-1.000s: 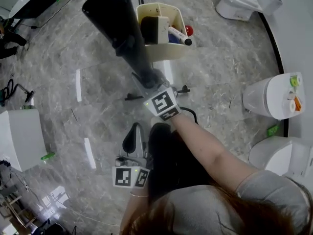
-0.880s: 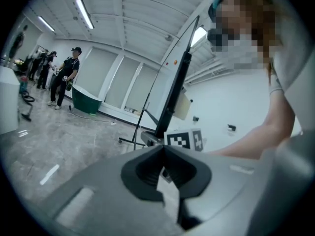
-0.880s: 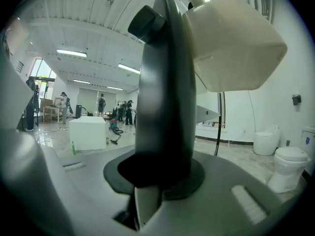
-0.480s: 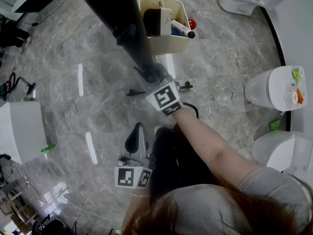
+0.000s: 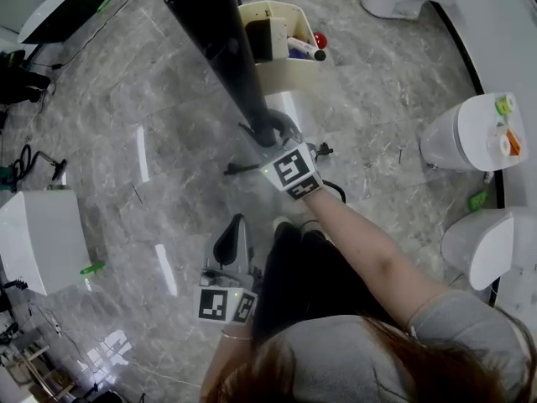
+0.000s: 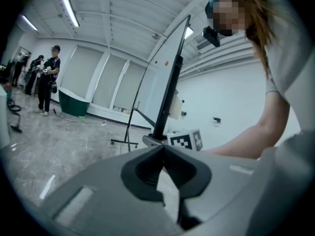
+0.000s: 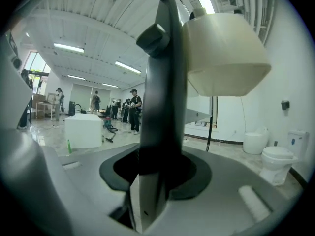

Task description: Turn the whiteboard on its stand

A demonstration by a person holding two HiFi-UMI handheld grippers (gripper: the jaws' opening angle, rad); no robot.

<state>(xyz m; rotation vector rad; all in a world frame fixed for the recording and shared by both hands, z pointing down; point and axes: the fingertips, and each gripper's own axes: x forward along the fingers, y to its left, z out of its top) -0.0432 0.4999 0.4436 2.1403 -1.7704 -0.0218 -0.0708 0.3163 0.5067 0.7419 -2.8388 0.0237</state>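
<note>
1. The whiteboard (image 5: pixel 220 44) shows edge-on as a slim, black-framed slab above the glossy marbled floor (image 5: pixel 159 99), with a cream plastic tray (image 5: pixel 289 78) beside it.
2. The right gripper (image 5: pixel 273 129) has its smooth grey jaws loosely straddling the board's lower edge; they have just been opening.
3. The left gripper (image 5: pixel 234 243) has its jaw tips together, holding nothing.

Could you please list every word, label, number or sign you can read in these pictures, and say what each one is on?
No readable words or numbers anywhere.
White cube with black square markers beside the black-edged whiteboard: coded patterns only, no letters.
Second marker cube, lower down: the same.
Marker pens in the cream plastic tray: any print is too small to read.
</note>
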